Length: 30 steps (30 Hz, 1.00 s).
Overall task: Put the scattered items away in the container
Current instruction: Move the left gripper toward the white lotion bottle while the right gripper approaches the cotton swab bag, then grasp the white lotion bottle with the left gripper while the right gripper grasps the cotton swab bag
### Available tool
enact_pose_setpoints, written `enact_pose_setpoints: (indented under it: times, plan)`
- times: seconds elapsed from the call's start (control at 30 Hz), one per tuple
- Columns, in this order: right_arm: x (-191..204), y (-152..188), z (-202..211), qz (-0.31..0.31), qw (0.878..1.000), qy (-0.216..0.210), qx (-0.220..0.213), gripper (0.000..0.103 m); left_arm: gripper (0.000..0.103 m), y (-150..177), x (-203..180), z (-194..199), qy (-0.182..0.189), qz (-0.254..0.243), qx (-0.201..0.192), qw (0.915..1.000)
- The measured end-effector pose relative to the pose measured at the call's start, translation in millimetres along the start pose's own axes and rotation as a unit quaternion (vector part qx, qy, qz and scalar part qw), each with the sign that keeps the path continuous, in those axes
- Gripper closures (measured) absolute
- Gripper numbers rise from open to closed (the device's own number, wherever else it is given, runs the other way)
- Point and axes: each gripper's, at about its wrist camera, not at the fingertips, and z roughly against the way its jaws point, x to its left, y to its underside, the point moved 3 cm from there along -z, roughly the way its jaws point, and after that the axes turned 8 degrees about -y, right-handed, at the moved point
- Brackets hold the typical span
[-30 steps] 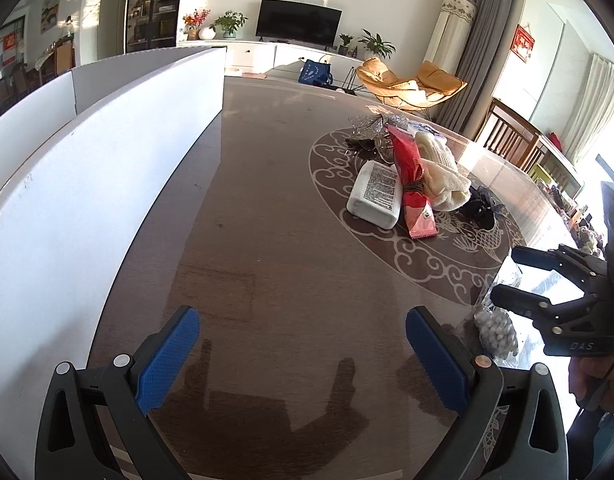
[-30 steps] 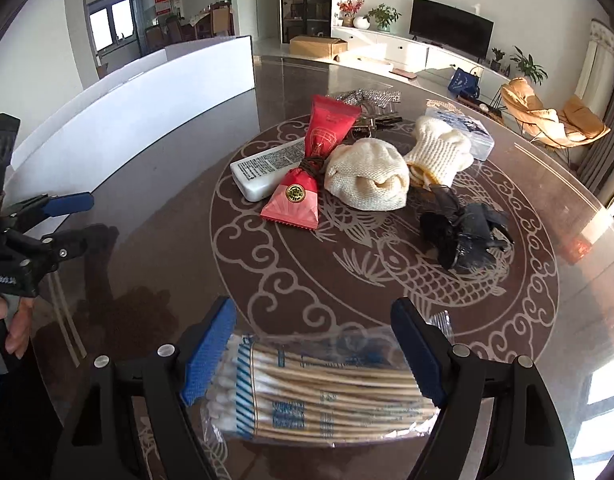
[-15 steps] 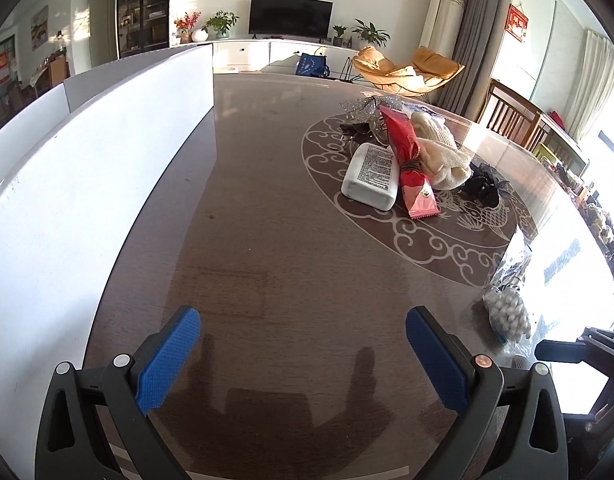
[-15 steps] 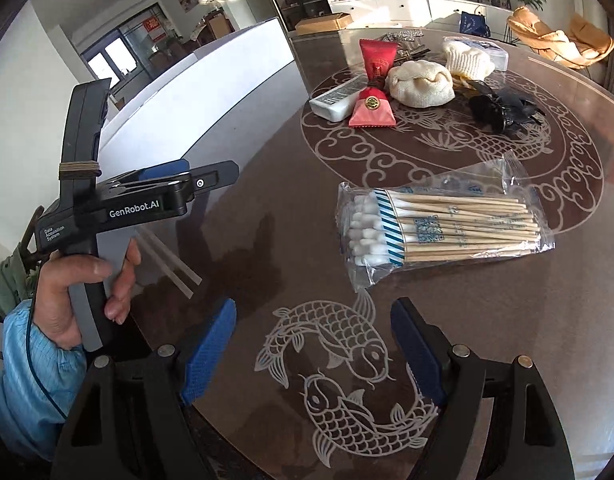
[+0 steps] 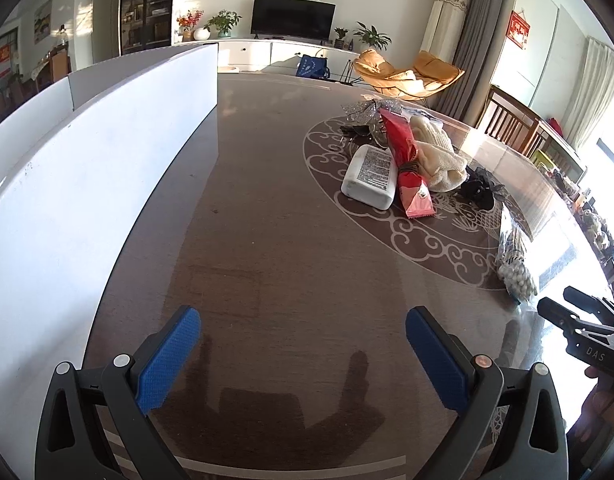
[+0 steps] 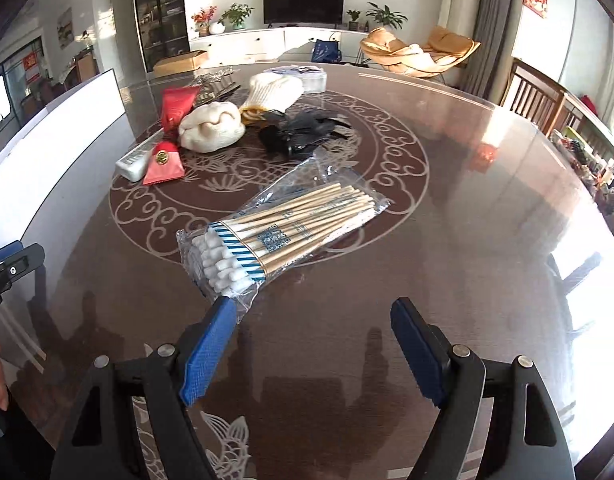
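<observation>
Left wrist view: unchanged from the earlier frame, the left gripper (image 5: pixel 303 354) hangs wide and empty over bare table (image 5: pixel 267 248); white container (image 5: pixel 87 168) at left. Right wrist view: swung round, the right gripper (image 6: pixel 313 344) stands wide, empty; the cotton-swab packet (image 6: pixel 279 236) lies centre frame, light, crinkly, slippery — best pinched across the stick bundle.

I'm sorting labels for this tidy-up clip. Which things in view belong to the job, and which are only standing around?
Part of the job:
- white container
- bag of cotton swabs
- red packet
- white bottle
- cream cloth
- knitted glove
- black hair clip

Just standing around:
- television
- orange chair
- potted plants
</observation>
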Motion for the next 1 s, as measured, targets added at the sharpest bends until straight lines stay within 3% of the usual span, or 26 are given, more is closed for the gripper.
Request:
enact_pose_setpoints:
  times: [0.13,0.3,0.53,0.67,0.73,0.83,0.87,1.0]
  plan:
    - [1.4,-2.6,6.6,-0.020,0.999,-0.046,-0.008,0.023,0.000,0.7,-3.6,-2.0,-0.005,-0.010,0.002,0.9999]
    - [7.8,-22.0,-10.1,-0.109,0.988,-0.104,-0.019,0.023,0.000,1.8,-4.5,-4.4,-0.009,-0.011,0.004,0.9999]
    - [28.1,-49.5,-45.3,-0.138,0.990,-0.031,-0.009,0.023,0.000,3.1,-1.4,-6.4,-0.006,-0.002,0.008,1.0000]
    - [37.2,-49.7,-57.2,-0.085,0.996,0.012,0.012,0.022,0.000,3.7,-4.4,-7.7,-0.006,-0.011,0.010,0.9999]
    - [35.2,-49.9,-57.7,-0.061,0.998,-0.006,0.006,0.021,0.000,4.5,-7.5,-8.5,-0.009,-0.018,0.012,0.9997]
    - [20.5,-47.3,-55.5,-0.026,0.999,-0.017,-0.004,0.030,0.000,6.9,-12.6,-10.2,-0.015,-0.032,0.015,0.9992]
    - [15.1,-46.3,-53.6,-0.011,1.000,-0.011,-0.004,0.043,0.000,8.1,-14.1,-11.1,-0.018,-0.037,0.018,0.9990]
    - [-16.2,-39.2,-46.6,0.001,1.000,-0.014,-0.009,0.047,0.000,9.5,-20.3,-15.8,-0.025,-0.054,0.025,0.9979]
